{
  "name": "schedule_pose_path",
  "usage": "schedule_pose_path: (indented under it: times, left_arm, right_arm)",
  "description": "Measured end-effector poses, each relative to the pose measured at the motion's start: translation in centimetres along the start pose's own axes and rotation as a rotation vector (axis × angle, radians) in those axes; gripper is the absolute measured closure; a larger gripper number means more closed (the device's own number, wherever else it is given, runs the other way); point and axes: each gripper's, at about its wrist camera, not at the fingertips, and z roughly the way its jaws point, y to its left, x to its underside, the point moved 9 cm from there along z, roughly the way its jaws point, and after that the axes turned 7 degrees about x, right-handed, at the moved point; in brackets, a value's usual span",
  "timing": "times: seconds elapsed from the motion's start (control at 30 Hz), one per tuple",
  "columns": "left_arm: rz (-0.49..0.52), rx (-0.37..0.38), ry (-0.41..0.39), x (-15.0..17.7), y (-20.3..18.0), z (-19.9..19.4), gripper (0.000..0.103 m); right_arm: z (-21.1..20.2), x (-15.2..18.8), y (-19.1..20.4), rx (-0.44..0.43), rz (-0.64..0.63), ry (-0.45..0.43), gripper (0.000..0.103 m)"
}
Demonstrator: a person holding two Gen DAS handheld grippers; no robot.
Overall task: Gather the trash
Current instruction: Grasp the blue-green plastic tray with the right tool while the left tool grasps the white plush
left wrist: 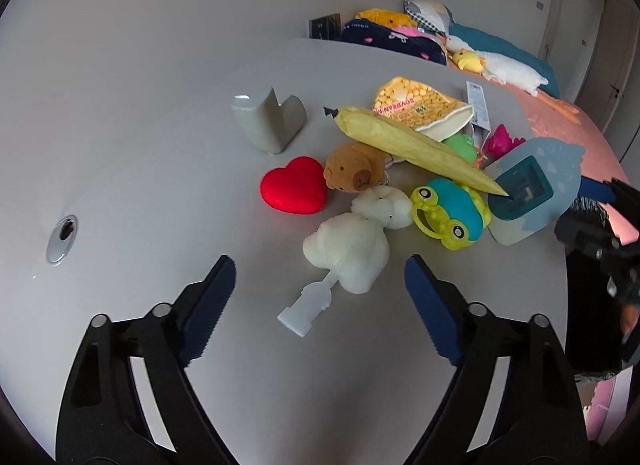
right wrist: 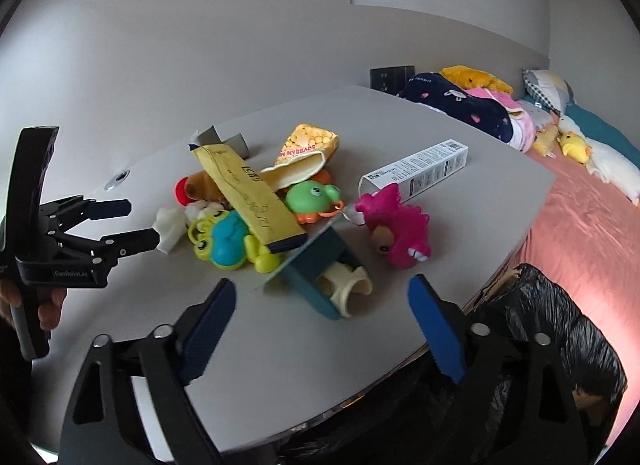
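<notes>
A heap of toys and trash lies on the grey table (left wrist: 160,185). A long yellow packet (left wrist: 416,145) rests across it, with an opened soybean snack bag (left wrist: 416,105) behind. A white barcode box (right wrist: 416,171) lies at the back. A blue card package (right wrist: 316,269) holding a cream piece tilts at the front. My left gripper (left wrist: 320,265) stands open over a white plush (left wrist: 352,249) and a white plastic piece (left wrist: 308,305), touching neither. My right gripper (right wrist: 322,281) stands open just before the blue card package. The left gripper (right wrist: 142,223) also shows in the right wrist view, open beside the plush.
A black trash bag (right wrist: 552,329) hangs at the table's right edge. Toys in the heap: red heart (left wrist: 294,191), brown plush (left wrist: 352,167), frog car (left wrist: 452,211), green turtle (right wrist: 312,195), pink dinosaur (right wrist: 400,229). A grey holder (left wrist: 268,121) stands behind. A bed (right wrist: 580,233) lies to the right.
</notes>
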Motion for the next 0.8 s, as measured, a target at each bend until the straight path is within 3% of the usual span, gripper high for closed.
schedule_pose_path:
  times: [0.1, 0.37, 0.47, 0.6, 0.8]
  left_arm:
    - [0.014, 0.012, 0.013, 0.1, -0.3, 0.6, 0.027]
    - [0.028, 0.039, 0.032, 0.0, 0.0, 1.2, 0.027]
    - [0.021, 0.049, 0.035, -0.2, 0.0, 1.3, 0.027]
    - [0.026, 0.058, 0.040, -0.4, -0.1, 1.5, 0.027]
    - [0.048, 0.055, 0.056, -0.5, -0.4, 2.4, 0.027]
  right_arm:
    - [0.8, 0.2, 0.0, -0.051, -0.048, 0.028, 0.026]
    - [2.1, 0.5, 0.0, -0.082, -0.271, 0.062, 0.027]
    - [1.0, 0.1, -0.8, -0.164, -0.284, 0.052, 0.027]
    - [1.2, -0.3, -2.2, -0.146, -0.327, 0.068, 0.027]
    - [2.8, -0.2, -1.6, -0.197, -0.376, 0.091, 0.030]
